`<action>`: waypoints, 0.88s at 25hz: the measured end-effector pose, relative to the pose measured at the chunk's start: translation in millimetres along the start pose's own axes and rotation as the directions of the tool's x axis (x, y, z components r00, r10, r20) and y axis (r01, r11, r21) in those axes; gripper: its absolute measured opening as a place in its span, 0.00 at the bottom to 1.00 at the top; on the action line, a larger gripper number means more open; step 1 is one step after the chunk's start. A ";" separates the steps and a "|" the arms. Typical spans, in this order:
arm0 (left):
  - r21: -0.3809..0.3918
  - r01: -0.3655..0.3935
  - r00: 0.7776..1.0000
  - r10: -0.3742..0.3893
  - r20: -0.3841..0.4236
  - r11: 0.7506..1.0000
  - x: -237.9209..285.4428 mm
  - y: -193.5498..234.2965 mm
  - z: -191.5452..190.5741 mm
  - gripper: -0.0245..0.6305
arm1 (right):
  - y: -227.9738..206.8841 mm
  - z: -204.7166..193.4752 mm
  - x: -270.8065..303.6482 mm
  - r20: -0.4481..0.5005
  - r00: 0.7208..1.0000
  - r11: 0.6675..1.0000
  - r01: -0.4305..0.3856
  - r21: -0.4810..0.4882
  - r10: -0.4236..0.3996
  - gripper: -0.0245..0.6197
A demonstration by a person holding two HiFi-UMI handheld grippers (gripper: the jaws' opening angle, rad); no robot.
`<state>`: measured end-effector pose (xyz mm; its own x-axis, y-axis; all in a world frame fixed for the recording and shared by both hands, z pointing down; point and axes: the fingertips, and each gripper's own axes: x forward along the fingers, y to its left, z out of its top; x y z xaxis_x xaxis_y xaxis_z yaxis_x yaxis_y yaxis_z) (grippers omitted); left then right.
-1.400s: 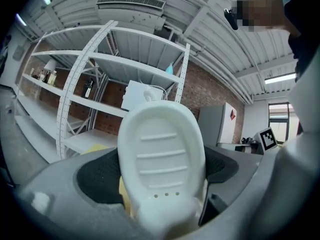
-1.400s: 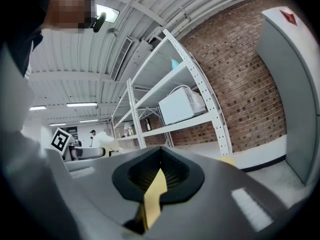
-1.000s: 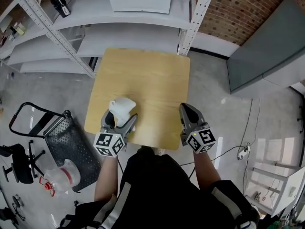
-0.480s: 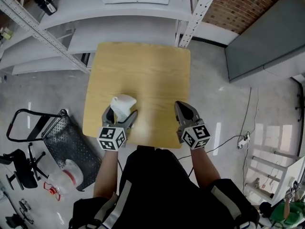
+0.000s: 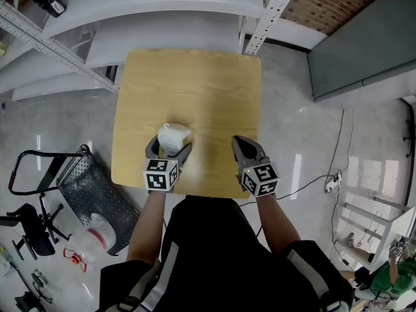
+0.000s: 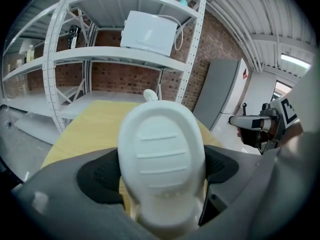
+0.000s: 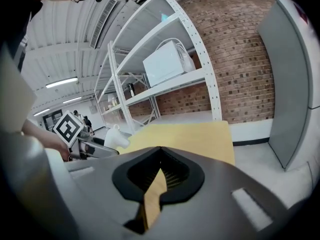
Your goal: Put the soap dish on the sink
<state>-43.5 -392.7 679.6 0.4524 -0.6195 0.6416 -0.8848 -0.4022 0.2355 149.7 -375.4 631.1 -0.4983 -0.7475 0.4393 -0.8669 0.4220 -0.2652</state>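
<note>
Wooden table [image 5: 195, 90], open tabletop ahead toward grey shelving [image 5: 162, 25]. Near the table's front edge the left gripper [image 5: 169, 150] pinches the white soap dish [image 5: 173, 137] (its lower end buried between the jaws). The right gripper [image 5: 240, 143], pressed together, holds nothing by that same edge.

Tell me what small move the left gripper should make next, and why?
Probably lift the soap dish clear of the wooden table, jaws shut on it. The left gripper already grips it, and no sink shows in any view, so it must travel elsewhere.
</note>
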 end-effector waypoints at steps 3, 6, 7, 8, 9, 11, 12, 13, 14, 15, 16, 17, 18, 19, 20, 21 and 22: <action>0.023 -0.002 0.998 0.004 -0.070 1.000 9.6 3.6 -8.0 0.76 | 3.6 -15.7 9.4 -0.058 0.998 0.999 0.003 -0.032 -0.005 0.05; 0.067 -0.006 0.991 0.015 -0.132 0.998 14.9 8.4 -17.7 0.76 | 10.6 -29.0 16.6 -0.098 0.995 0.999 -0.002 -0.050 -0.003 0.05; 0.081 -0.007 0.989 0.019 -0.146 0.997 16.6 10.1 -20.5 0.76 | 12.0 -32.5 19.1 -0.106 0.994 0.999 -0.004 -0.044 0.000 0.05; 0.094 -0.007 0.987 0.022 -0.159 0.996 18.5 11.8 -23.1 0.76 | 12.7 -35.8 21.9 -0.114 0.994 0.999 -0.006 -0.039 0.001 0.05; 0.108 -0.007 0.985 0.026 -0.172 0.994 20.9 13.4 -25.4 0.76 | 12.8 -39.1 25.0 -0.123 0.992 0.999 -0.006 -0.034 0.002 0.05; 0.148 -0.006 0.979 0.036 -0.200 0.989 26.4 16.1 -30.0 0.76 | 12.3 -44.4 30.3 -0.144 0.990 1.000 -0.007 -0.025 0.003 0.05; 0.175 -0.006 0.975 0.044 -0.216 0.985 29.2 17.0 -32.2 0.76 | 12.0 -46.2 31.9 -0.152 0.988 1.000 -0.007 -0.017 0.004 0.05; 0.200 -0.002 0.971 0.050 -0.234 0.980 32.0 17.4 -34.6 0.76 | 11.7 -47.0 32.6 -0.156 0.988 1.000 -0.006 -0.006 0.005 0.05; 0.219 0.005 0.966 0.052 -0.254 0.976 34.8 17.1 -38.0 0.76 | 11.5 -46.9 32.9 -0.156 0.988 1.000 -0.003 0.008 0.004 0.05; 0.231 0.016 0.960 0.050 -0.275 0.973 37.8 16.5 -42.6 0.76 | 11.5 -46.3 33.1 -0.154 0.988 1.000 0.000 0.022 0.003 0.05; 0.238 0.026 0.954 0.047 -0.295 0.971 40.7 15.9 -47.6 0.76 | 11.9 -45.9 33.3 -0.152 0.988 0.999 0.003 0.034 0.003 0.05; 0.243 0.035 0.948 0.044 -0.314 0.969 42.9 15.3 -51.9 0.76 | 12.5 -46.0 33.6 -0.152 0.988 0.999 0.003 0.043 0.003 0.05; 0.249 0.043 0.943 0.043 -0.330 0.968 44.6 14.6 -54.9 0.76 | 13.1 -46.6 33.8 -0.153 0.988 0.999 0.003 0.051 0.005 0.05; 0.256 0.050 0.938 0.043 -0.343 0.965 46.0 13.9 -56.8 0.76 | 13.3 -47.6 33.9 -0.156 0.988 0.998 0.003 0.059 0.006 0.05; 0.266 0.056 0.935 0.043 -0.353 0.962 47.7 13.1 -57.8 0.76 | 12.9 -48.4 34.0 -0.158 0.987 0.998 0.004 0.069 0.007 0.05; 0.276 0.061 0.932 0.044 -0.360 0.959 49.6 12.3 -58.0 0.76 | 11.9 -48.9 34.1 -0.158 0.987 0.997 0.006 0.078 0.006 0.05; 0.287 0.066 0.930 0.045 -0.364 0.956 52.0 11.3 -57.8 0.76 | 10.5 -49.0 34.3 -0.157 0.988 0.996 0.009 0.086 0.005 0.05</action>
<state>-36.4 -390.5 757.8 0.3398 -0.3488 0.8734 -0.7834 -0.6189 0.0576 122.9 -371.4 685.4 -0.4985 -0.6553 0.5674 -0.8668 0.3699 -0.3344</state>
